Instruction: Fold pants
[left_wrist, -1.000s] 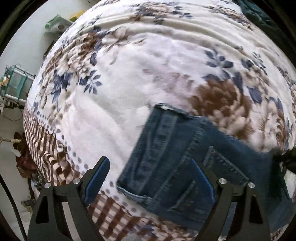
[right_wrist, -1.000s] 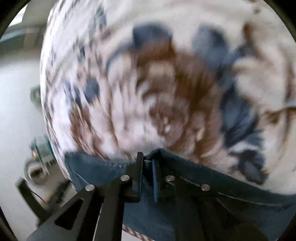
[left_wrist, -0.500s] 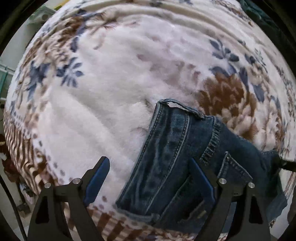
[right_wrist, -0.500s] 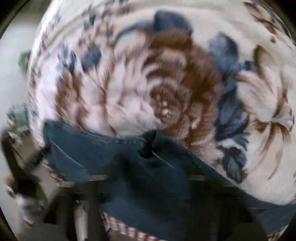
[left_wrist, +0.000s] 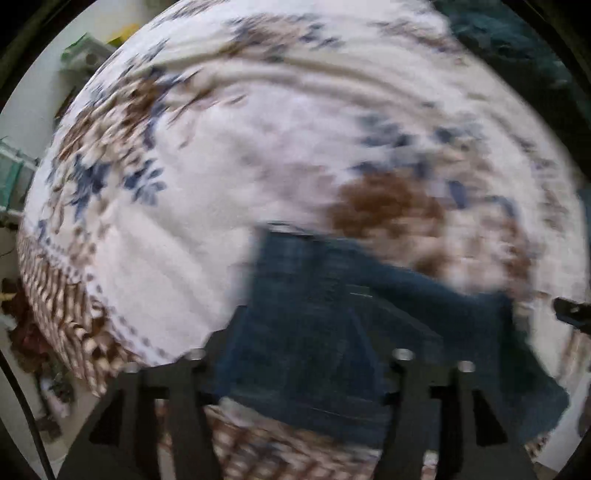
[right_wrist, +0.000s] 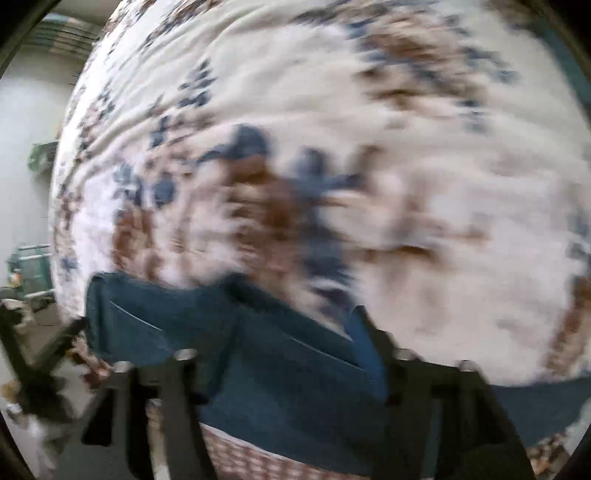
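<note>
Right gripper (right_wrist: 291, 332) fingers just opened, jeans (right_wrist: 280, 373) released

Soft, even daylight, without glare or hard shadows. Both fisheye views are smeared by motion blur, so the floral blanket (left_wrist: 207, 258) loses detail; its source is perhaps upper left. Edges bow into black corners.

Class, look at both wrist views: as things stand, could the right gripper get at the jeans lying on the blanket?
Probably yes. The right gripper hangs over the jeans on the blanket. Its jaws, just opened, stand apart, with nothing visible between them and the denim. The frame is blurred, so details are uncertain.
</note>
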